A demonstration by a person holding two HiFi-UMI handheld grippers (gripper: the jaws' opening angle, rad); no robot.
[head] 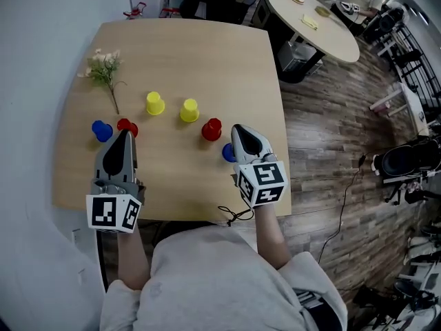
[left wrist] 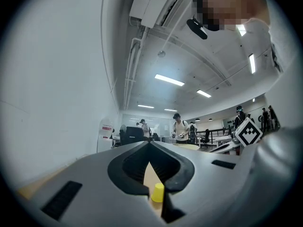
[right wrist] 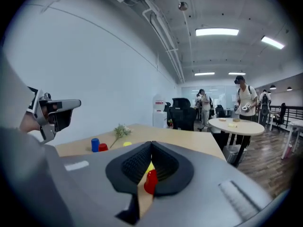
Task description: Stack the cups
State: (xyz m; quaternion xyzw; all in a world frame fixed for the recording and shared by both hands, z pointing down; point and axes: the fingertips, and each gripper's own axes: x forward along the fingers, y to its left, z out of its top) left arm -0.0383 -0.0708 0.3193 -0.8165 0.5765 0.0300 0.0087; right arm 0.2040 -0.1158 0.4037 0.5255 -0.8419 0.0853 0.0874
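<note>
Tabletop (head: 207,54) holds two yellow cups (head: 155,103); two red cups (head: 211,129); two blue cups (head: 102,130).

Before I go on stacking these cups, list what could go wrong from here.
1. Left tongs and right tongs are both shut; pushed ahead so, they would likely topple cups.
2. The left red cup and left blue cup stand close together; grabbing one may bump the other.
3. The right blue cup sits beside the right tongs, partly hidden from the head view: easily nudged.
</note>
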